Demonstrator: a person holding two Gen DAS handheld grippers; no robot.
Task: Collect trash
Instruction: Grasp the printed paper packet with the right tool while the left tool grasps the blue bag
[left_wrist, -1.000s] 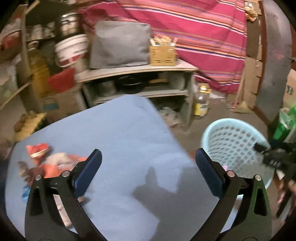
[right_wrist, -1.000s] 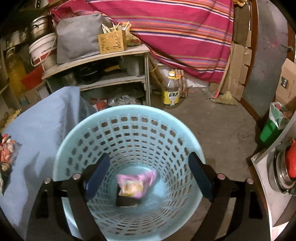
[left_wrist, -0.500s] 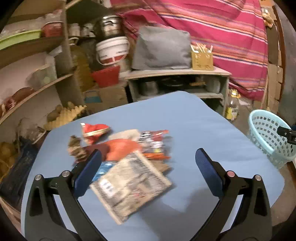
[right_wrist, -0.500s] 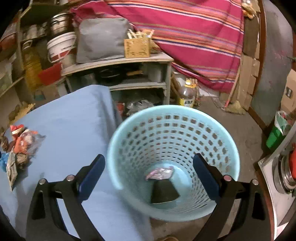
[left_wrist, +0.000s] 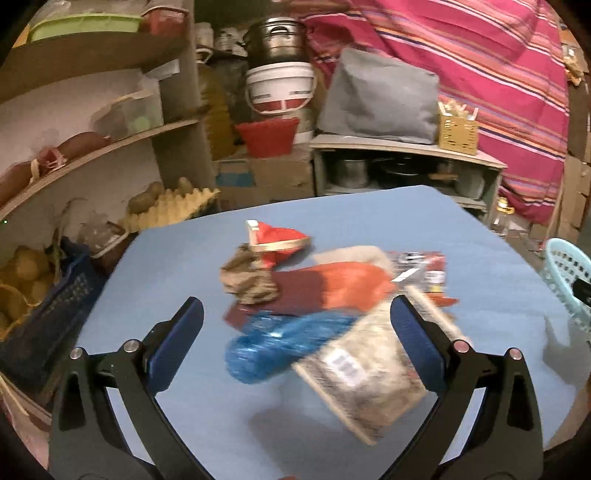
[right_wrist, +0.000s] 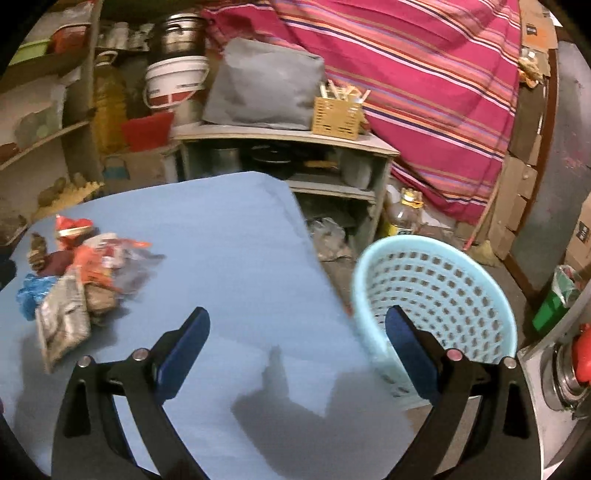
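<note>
A heap of trash lies on the blue table (left_wrist: 177, 258): a crumpled blue wrapper (left_wrist: 280, 343), a grey printed packet (left_wrist: 362, 373), an orange wrapper (left_wrist: 343, 284), a red bag (left_wrist: 277, 240) and a brown paper wad (left_wrist: 247, 277). My left gripper (left_wrist: 295, 317) hovers open just in front of the heap, the blue wrapper showing between its fingers, nothing gripped. My right gripper (right_wrist: 297, 321) is open and empty over the table's right part. The trash heap (right_wrist: 70, 273) is far to its left. The light-blue basket (right_wrist: 436, 291) stands on the floor by its right finger.
Behind the table stands a low shelf (right_wrist: 288, 134) with a grey bag (right_wrist: 266, 88) and a wicker box (right_wrist: 338, 114). A white bucket (left_wrist: 280, 88) and pots sit further left. An egg tray (left_wrist: 173, 206) and a dark crate (left_wrist: 48, 314) flank the table's left. An oil bottle (right_wrist: 404, 214) stands on the floor.
The left gripper swung left from the basket side across the table to the trash heap. The right gripper moved left from above the basket to over the table's edge.
</note>
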